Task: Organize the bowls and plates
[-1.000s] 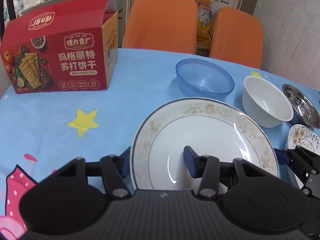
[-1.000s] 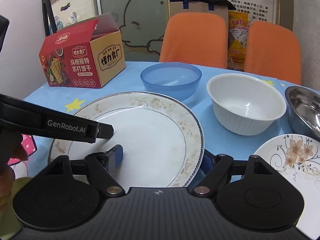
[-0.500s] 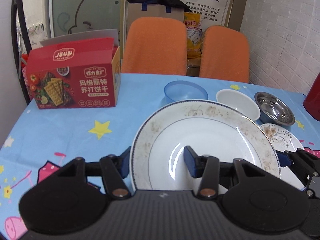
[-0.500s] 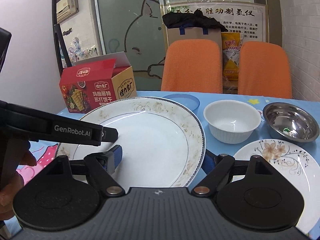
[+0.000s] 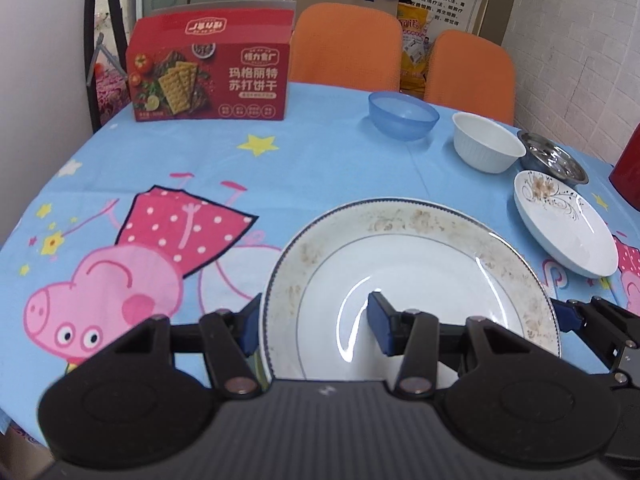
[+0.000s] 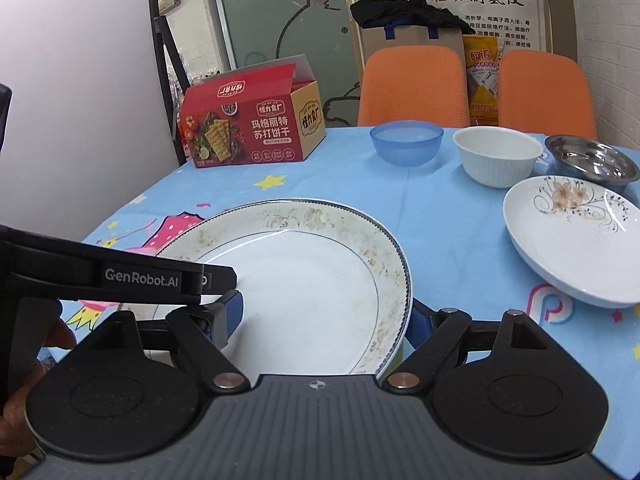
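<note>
A large white plate with a faded floral rim [image 5: 420, 264] [image 6: 320, 272] is held by both grippers above the blue tablecloth. My left gripper [image 5: 316, 326] is shut on its left rim. My right gripper [image 6: 324, 316] is shut on its right rim. A small flowered plate [image 5: 568, 224] [image 6: 576, 240] lies on the table at the right. Behind it stand a blue bowl [image 5: 402, 116] [image 6: 406, 144], a white bowl [image 5: 486, 148] [image 6: 498, 156] and a steel bowl [image 5: 554, 160] [image 6: 592, 160].
A red cracker box [image 5: 208, 76] [image 6: 252, 124] stands at the back left. Two orange chairs [image 5: 348, 44] [image 6: 416, 84] are behind the table. A red object [image 5: 628, 172] is at the right edge. The cartoon pig tablecloth [image 5: 140, 240] covers the round table.
Both grippers have carried the large plate up and back toward the near edge. The bowls and the small plate now lie farther away.
</note>
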Motion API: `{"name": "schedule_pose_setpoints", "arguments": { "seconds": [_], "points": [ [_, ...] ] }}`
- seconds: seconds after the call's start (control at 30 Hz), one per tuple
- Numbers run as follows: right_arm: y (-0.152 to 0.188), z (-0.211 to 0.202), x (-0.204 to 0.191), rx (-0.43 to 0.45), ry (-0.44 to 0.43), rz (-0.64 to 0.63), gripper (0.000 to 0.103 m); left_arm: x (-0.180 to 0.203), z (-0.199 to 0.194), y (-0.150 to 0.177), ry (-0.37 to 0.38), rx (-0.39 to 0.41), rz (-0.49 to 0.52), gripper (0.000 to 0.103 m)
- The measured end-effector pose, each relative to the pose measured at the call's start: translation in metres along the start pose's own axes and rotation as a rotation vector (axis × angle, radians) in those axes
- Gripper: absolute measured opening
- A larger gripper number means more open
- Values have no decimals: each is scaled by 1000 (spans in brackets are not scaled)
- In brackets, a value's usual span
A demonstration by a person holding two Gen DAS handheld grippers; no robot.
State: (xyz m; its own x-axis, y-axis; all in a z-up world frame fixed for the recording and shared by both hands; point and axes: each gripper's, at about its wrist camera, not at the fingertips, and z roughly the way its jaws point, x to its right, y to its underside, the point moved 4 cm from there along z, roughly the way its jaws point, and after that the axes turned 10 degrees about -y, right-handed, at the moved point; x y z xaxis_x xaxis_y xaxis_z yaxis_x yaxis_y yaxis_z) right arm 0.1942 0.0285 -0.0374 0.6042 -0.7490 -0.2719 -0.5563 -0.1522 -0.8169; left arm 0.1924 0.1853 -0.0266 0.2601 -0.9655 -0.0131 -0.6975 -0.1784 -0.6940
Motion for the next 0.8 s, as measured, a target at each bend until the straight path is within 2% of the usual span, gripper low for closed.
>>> {"name": "schedule_pose_setpoints", "arguments": {
  "seconds": [0.23,0.4,0.43,0.47,0.53,0.63,0.8],
  "points": [
    [14,7,-3,-26,2,-20,103,2,2,8,-40,56,34,49],
    [15,3,-2,-13,-17,12,103,-8,6,11,0,48,-2,50],
    [13,1,-2,-1,-10,6,103,-10,4,10,8,59,-11,53],
    [12,-2,-2,10,0,4,103,-11,2,8,9,72,-21,64],
    [8,-10,-1,48,1,-3,103,-12,-6,3,11,106,-31,71],
    [-1,-24,3,113,16,1,103,-8,-17,-5,19,143,-19,73],
    [-7,-39,24,140,59,23,103,11,-25,-11,60,156,10,79]
  ]
}}
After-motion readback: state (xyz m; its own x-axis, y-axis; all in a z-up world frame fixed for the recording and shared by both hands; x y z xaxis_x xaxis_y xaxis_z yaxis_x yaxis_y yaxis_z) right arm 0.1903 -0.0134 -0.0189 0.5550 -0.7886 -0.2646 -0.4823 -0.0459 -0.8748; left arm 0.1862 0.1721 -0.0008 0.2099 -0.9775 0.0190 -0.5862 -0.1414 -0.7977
